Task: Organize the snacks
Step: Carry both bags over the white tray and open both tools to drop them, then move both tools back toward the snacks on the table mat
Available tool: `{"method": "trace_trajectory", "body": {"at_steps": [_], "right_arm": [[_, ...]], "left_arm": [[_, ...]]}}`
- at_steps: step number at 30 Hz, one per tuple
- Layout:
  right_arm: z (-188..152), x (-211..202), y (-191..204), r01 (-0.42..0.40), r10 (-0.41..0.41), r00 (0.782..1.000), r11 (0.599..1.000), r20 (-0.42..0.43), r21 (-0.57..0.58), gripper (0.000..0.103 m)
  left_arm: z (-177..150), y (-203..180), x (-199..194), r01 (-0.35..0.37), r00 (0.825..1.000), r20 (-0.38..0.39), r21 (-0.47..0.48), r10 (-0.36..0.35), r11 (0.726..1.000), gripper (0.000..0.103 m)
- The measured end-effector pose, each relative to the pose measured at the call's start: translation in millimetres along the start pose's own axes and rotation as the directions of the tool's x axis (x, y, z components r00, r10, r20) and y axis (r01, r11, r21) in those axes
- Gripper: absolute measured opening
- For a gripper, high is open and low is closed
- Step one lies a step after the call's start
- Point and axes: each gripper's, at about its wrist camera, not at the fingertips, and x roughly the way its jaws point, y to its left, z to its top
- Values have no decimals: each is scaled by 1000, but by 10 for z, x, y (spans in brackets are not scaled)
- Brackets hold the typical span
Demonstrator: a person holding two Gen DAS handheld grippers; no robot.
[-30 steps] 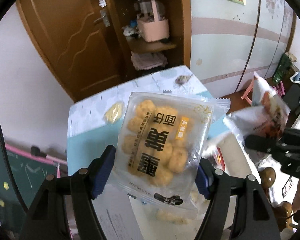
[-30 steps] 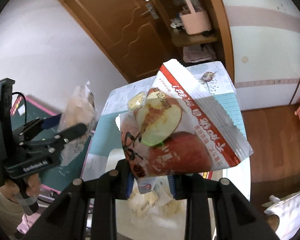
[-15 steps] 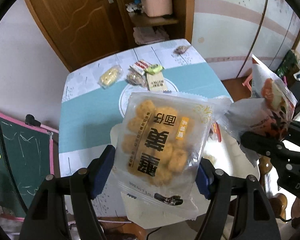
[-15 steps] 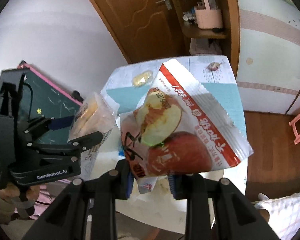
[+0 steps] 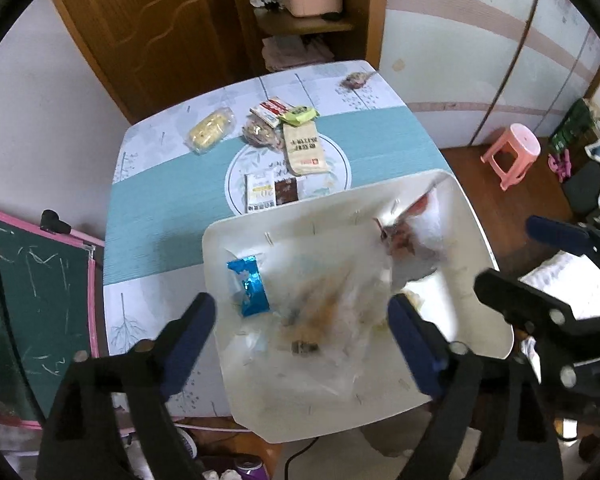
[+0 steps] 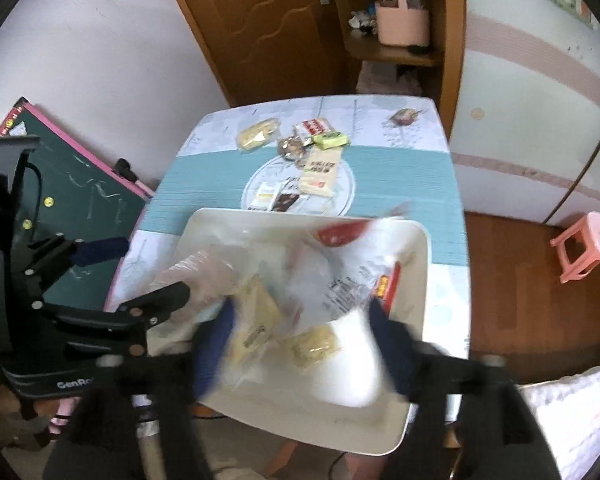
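Overhead, both tools, left tool [image 5: 300,320] and "GenRo"-marked right tool [image 6: 300,336], gape empty above white tray [image 5: 452,208]

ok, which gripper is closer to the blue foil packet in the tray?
Left. Left gripper hangs just beside the blue foil packet; right gripper sits across the tray, by its right edge.
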Motion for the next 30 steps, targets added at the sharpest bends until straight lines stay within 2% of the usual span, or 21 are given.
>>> {"method": "trace_trajectory", "body": {"at_steps": [5,14,30], "right_arm": [[-19,-83,20,11,-11,999,1000,35,-6,81],[1,-124,56,-5,5,999,1000,42,-3,81],[63,-123,108,-17,18,998,1000,55,-17,81]], "left_arm": [[17,87,-3,49,999,-7,-64,-49,997,91],[17,226,-50,51,999,10,-133,-50,990,94],[45,241,-84,50,999,23,-131,-47,990,94]]}}
